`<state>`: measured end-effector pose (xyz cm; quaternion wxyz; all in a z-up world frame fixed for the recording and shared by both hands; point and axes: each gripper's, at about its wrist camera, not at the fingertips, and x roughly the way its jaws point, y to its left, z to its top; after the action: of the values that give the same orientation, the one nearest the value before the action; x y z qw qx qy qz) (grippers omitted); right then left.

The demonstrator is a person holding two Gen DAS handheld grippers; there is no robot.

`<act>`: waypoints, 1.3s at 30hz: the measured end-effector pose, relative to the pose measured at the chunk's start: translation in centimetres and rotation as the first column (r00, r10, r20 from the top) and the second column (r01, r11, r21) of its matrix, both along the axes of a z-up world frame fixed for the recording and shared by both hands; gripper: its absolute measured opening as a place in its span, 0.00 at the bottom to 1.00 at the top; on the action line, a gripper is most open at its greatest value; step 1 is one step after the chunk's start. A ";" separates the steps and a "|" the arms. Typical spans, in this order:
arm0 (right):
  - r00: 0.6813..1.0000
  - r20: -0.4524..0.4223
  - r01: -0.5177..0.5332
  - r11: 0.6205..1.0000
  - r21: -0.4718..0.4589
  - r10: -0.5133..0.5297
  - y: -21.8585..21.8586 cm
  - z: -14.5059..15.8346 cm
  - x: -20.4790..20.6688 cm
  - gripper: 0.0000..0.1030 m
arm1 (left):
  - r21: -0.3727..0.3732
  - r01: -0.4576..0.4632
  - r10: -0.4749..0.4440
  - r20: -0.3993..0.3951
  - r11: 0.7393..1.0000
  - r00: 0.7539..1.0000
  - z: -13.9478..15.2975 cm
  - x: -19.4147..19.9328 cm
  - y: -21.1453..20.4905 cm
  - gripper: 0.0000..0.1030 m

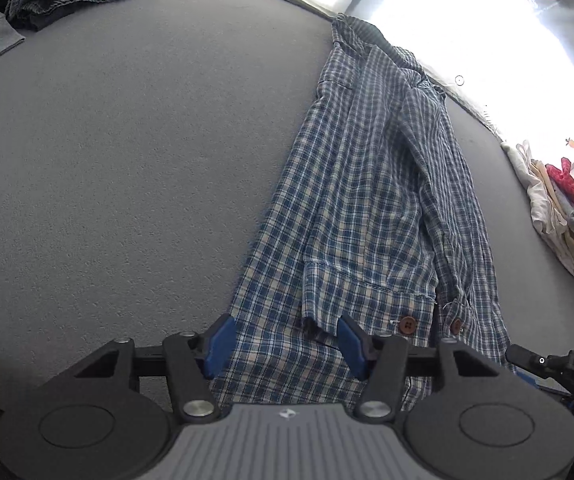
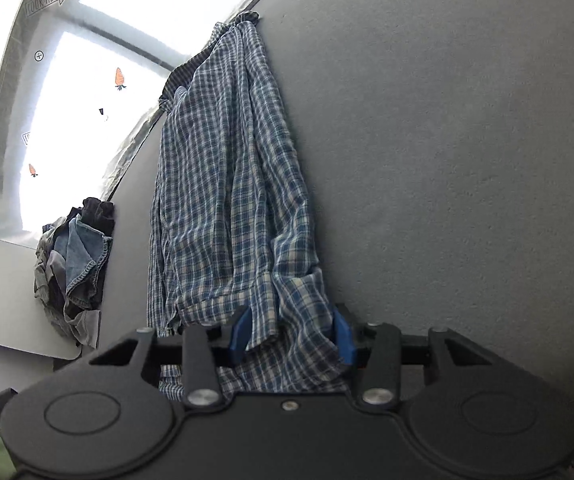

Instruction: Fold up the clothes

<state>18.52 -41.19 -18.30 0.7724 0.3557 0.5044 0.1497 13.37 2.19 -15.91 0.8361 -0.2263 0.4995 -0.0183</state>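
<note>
Two grippers, four blue pads, all spread wide. The left gripper (image 1: 285,344) is released, its pads standing either side of the near hem of the one checked shirt (image 1: 367,200), clamping nothing. The right gripper (image 2: 292,334) gapes too, cloth bunched loosely between its pads. The shirt lies long on the grey table (image 1: 127,160), stretching to the far edge. Two brown buttons (image 1: 407,325) show. Beyond: one denim heap (image 2: 75,268), one folded stack (image 1: 559,208).

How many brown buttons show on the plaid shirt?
2, both in the left wrist view near the shirt's near end: one by the cuff, one just right of it. Others may be hidden in folds.
</note>
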 end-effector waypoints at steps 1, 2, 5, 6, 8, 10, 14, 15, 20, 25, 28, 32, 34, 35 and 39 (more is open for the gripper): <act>1.000 -0.007 0.003 1.000 0.016 -0.002 -0.2 -0.2 -0.3 0.38 | -0.004 0.028 -0.028 -0.009 1.000 1.000 0.0 0.1 -0.1 0.54; 1.000 -0.014 0.004 1.000 0.031 -0.004 -0.3 -0.4 -0.6 0.37 | -0.001 0.062 -0.062 -0.017 0.998 0.998 0.0 0.1 -0.1 0.54; 0.999 -0.033 -0.016 0.999 0.051 0.018 -0.3 -0.7 -1.0 0.33 | -0.011 0.124 -0.125 -0.038 0.992 0.991 0.0 -0.4 -0.1 0.54; 0.999 -0.039 -0.025 0.998 0.052 0.027 -0.3 -0.7 -0.9 0.30 | -0.023 0.116 -0.117 -0.041 0.993 0.992 0.0 -0.5 0.2 0.53; 0.998 -0.051 -0.045 0.998 0.052 0.048 0.0 -0.8 -0.9 0.23 | -0.050 0.092 -0.095 -0.046 0.994 0.994 -0.2 -0.9 0.9 0.49; 0.997 -0.058 -0.054 0.997 0.057 0.057 0.1 -0.9 -0.8 0.21 | -0.061 0.052 -0.055 -0.046 0.997 0.997 -0.2 -1.1 1.6 0.48; 0.996 -0.059 -0.067 0.996 0.052 0.070 0.2 -0.9 -0.7 0.21 | 0.047 0.010 -0.008 -0.034 0.999 0.999 0.2 -1.1 1.8 0.50; 0.995 -0.060 -0.073 0.996 0.047 0.076 0.2 -0.9 -0.6 0.21 | 0.057 0.029 -0.027 -0.040 0.998 0.999 0.2 -1.0 1.5 0.50; 0.994 -0.070 -0.083 0.995 0.060 0.087 -0.2 -1.0 -0.4 0.21 | 0.092 0.100 -0.095 -0.054 0.991 0.994 0.1 -1.1 0.5 0.48; 0.994 -0.014 -0.107 0.992 0.069 0.108 -0.3 -0.3 -0.8 0.04 | -0.016 0.017 -0.018 -0.082 1.000 0.996 -0.2 -1.5 2.1 0.00; 0.996 0.042 -0.082 0.975 0.208 0.075 -1.3 0.7 -1.1 0.04 | -0.176 -0.050 0.040 -0.059 0.983 0.997 0.1 -2.4 3.3 0.00; 0.998 0.009 -0.062 0.980 0.187 0.061 -2.0 0.6 -1.2 0.04 | -0.173 -0.080 0.070 -0.060 0.982 0.996 0.1 -3.1 3.3 0.00; 0.998 -0.023 -0.058 0.989 0.133 0.061 -1.9 0.1 -1.2 0.07 | -0.122 -0.069 0.060 -0.070 0.990 0.996 -0.4 -3.0 3.1 0.01; 0.998 -0.035 -0.048 0.991 0.127 0.053 -1.8 -0.1 -1.1 0.08 | -0.110 -0.055 0.048 -0.072 0.992 0.996 -0.6 -2.9 3.1 0.07; 0.996 -0.055 -0.061 0.997 0.057 0.064 -1.3 -0.3 -0.8 0.34 | -0.086 0.002 -0.007 -0.059 0.996 0.998 -1.0 -2.7 2.8 0.25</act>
<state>17.74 -42.48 -18.65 0.7427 0.3650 0.5326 0.1775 10.65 4.95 -16.88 0.8104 -0.2615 0.5232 -0.0349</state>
